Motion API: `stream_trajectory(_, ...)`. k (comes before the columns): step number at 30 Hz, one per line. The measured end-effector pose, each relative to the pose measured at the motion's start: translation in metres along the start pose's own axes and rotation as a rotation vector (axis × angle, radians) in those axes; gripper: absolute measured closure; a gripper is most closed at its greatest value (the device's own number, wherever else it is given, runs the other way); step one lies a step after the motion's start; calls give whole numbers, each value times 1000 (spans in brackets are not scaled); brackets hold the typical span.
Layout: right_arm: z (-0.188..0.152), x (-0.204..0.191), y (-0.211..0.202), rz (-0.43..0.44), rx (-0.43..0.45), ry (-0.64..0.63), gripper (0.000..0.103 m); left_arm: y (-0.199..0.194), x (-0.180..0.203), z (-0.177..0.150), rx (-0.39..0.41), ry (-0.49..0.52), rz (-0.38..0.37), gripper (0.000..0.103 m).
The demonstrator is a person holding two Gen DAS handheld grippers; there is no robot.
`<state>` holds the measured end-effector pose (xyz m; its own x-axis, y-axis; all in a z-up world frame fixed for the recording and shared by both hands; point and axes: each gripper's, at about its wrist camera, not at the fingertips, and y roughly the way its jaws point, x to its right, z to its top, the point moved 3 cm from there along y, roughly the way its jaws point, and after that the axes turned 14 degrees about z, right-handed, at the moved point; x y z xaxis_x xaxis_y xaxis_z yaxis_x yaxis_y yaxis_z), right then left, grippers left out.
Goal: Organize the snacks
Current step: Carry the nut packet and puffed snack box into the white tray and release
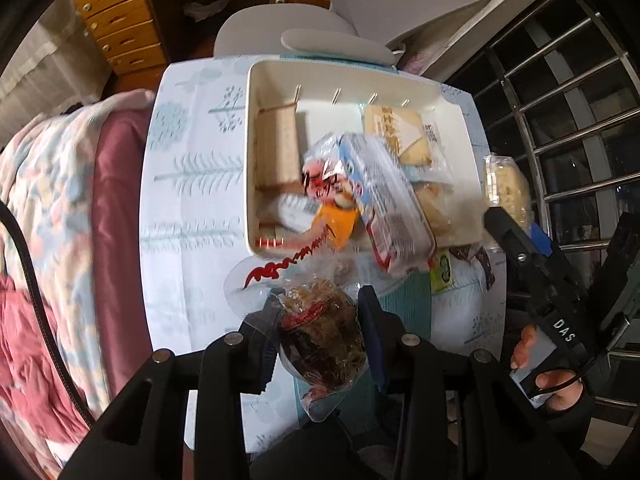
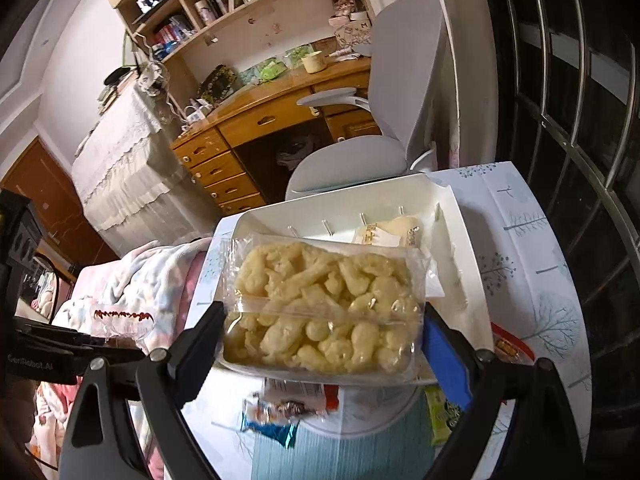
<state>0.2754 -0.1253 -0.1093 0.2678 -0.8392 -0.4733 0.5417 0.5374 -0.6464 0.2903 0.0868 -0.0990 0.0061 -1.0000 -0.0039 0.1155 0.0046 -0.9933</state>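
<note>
So both hands are loaded here. The left gripper [image 1: 318, 312] is clamped narrow on a clear-wrapped brown crumbly snack pack [image 1: 322, 336] with a red jagged seal edge, held up above the near part of the surface [image 1: 188, 208], which has a white cloth printed with pale blue trees.

The right gripper [image 2: 322, 336] is spread wide around a clear plastic tray of pale yellow puffed snacks [image 2: 320, 308], pads pressing on both short ends. In the right wrist view the tray sits up in front of the white rectangular plastic bin [image 2: 460, 248], so it blocks most of the bin's inside.

The bin is at the far side of the surface, close to a light grey office chair [image 2: 400, 80]. Inside it, from the left wrist view: a tan wrapped block [image 1: 278, 148] at the left, a yellowish packet with dark lettering [image 1: 396, 128] at the back right, and a blue-and-white packet with a red end [image 1: 384, 200] leaning over the near rim. It's blurry, so I can't read any labels.

A small green sachet [image 1: 442, 272] lies on the surface just in front of the bin. A pink and floral blanket [image 1: 60, 200] is on the bed to the left.
</note>
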Motion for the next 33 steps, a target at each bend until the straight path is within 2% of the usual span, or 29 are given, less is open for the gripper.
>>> stream_trajectory(11,9,2,31,-73,-83,73,6,13,-2,45,51,14,-15,67)
stream_trajectory(12,8,3,33,-83,-93,79,4,12,-1,47,60,16,-14,58)
stream_trajectory(13,8,4,35,-92,-101,82,3,11,-1,47,64,19,-10,42)
stream_trajectory(14,7,4,36,-104,-115,83,2,10,0,48,72,22,-2,37)
stream_trajectory(19,5,4,38,-117,-153,62,1,8,0,44,80,26,3,31)
stream_trajectory(23,6,0,33,-109,-159,57,0,5,-2,36,79,15,14,30)
stream_trajectory(29,8,-6,21,-94,-174,34,0,-6,-2,19,89,-8,24,26)
stream_trajectory(33,9,-10,8,-84,-185,3,0,-15,-2,4,99,-48,35,19)
